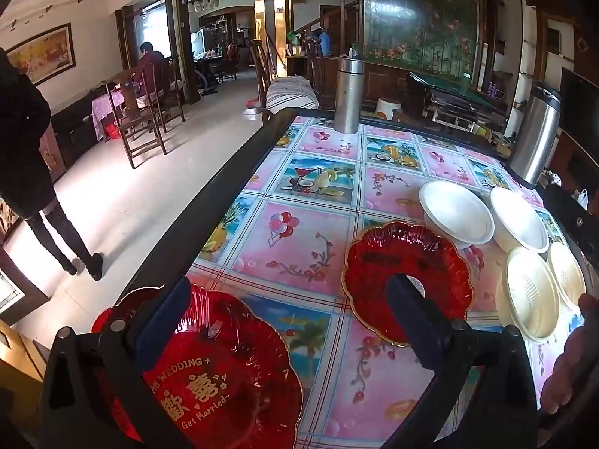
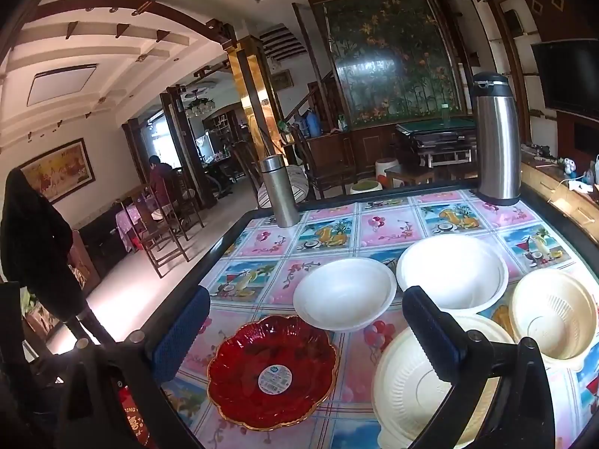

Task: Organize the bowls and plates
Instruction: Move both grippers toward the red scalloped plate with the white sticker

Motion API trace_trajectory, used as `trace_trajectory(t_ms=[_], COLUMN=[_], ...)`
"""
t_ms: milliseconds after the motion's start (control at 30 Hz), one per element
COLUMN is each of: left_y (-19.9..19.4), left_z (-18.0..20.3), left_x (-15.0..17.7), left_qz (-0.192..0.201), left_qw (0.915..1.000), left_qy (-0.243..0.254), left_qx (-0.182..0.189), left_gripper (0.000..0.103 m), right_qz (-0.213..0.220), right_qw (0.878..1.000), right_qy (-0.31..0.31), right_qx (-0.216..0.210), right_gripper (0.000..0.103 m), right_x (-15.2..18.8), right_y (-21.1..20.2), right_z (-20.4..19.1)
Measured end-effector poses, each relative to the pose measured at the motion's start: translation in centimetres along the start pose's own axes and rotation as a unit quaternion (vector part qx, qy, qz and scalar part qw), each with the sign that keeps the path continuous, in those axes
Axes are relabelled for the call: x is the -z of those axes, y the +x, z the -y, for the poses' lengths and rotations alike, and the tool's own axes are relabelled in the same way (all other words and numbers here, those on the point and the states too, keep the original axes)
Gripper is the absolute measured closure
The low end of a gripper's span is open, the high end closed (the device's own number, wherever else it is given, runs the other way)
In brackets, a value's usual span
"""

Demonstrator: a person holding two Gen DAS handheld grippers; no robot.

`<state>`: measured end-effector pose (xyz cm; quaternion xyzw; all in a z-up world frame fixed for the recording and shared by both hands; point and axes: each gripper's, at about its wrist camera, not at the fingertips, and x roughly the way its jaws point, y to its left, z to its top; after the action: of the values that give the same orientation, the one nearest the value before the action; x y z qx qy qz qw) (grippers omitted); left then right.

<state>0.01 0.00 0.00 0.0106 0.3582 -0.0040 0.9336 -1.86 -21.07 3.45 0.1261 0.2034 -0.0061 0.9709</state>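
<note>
Two red scalloped plates lie on the table. One with gold wedding lettering sits at the near left edge, between the fingers of my open left gripper. The other red plate lies mid-table, with a round sticker. Two white bowls stand behind it, also in the left wrist view. Two cream ribbed bowls sit at the right. My right gripper is open and empty above the mid-table red plate.
A small steel flask stands at the table's far left edge, a tall steel thermos at the far right. The table has a raised black rim. A person in black stands on the floor at left, near wooden chairs.
</note>
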Motion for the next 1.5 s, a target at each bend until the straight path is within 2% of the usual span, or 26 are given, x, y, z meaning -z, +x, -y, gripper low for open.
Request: trace_trajectory(t_ms=[100,233,333,433,500,767,900,1067,1200,1233,1333,1400,1500], left_y=[0.5,1.9,3.6,5.3,6.0,8.5,9.3,9.6,10.0,10.0,9.6,9.5,10.2], left_z=[0.2,0.6,1.1,1.0,0.9,0.0,-0.4,-1.0,-1.2,-1.4,-2.0,-2.3,-2.1], left_x=[-0.3,-1.3,-2.1,-1.7,-1.6,-1.0,-1.1,-1.4,-1.8,-1.8,-2.4,-2.5,-2.5], left_qz=[-0.005,-0.029,-0.068,-0.114,-0.126,-0.184,-0.224,-0.237,-0.255,-0.255,-0.239,-0.233,-0.239], left_qw=[0.9999,0.9989,0.9953,0.9878,0.9853,0.9772,0.9675,0.9544,0.9334,0.9309,0.9289,0.9315,0.933], left_qy=[-0.005,-0.016,-0.029,-0.048,-0.057,-0.071,-0.078,-0.115,-0.15,-0.159,-0.177,-0.179,-0.176], left_qx=[0.008,0.033,0.062,0.094,0.1,0.078,0.088,0.14,0.202,0.208,0.221,0.215,0.204], left_gripper=[0.0,0.0,0.0,0.0,0.0,0.0,0.0,0.0,0.0,0.0,0.0,0.0,0.0], right_qz=[-0.033,-0.07,-0.102,-0.142,-0.163,-0.236,-0.241,-0.238,-0.232,-0.229,-0.225,-0.231,-0.256], right_qw=[0.999,0.992,0.977,0.956,0.947,0.921,0.919,0.915,0.91,0.908,0.903,0.905,0.897], right_qy=[0.014,0.06,0.106,0.161,0.183,0.233,0.247,0.264,0.27,0.27,0.266,0.26,0.267], right_qx=[-0.021,-0.092,-0.157,-0.201,-0.208,-0.205,-0.19,-0.189,-0.214,-0.225,-0.25,-0.244,-0.242], right_gripper=[0.0,0.001,0.001,0.001,0.001,0.001,0.001,0.001,0.001,0.001,0.001,0.001,0.001], right_x=[0.5,0.8,1.1,1.9,2.5,4.8,5.3,5.7,5.6,5.5,5.1,5.0,5.6], right_y=[1.0,1.3,1.9,3.3,4.2,6.7,7.2,7.3,7.3,7.2,6.8,6.7,7.0], right_z=[1.0,2.0,2.8,3.6,4.0,4.2,4.7,5.4,5.2,5.1,4.4,4.0,3.8])
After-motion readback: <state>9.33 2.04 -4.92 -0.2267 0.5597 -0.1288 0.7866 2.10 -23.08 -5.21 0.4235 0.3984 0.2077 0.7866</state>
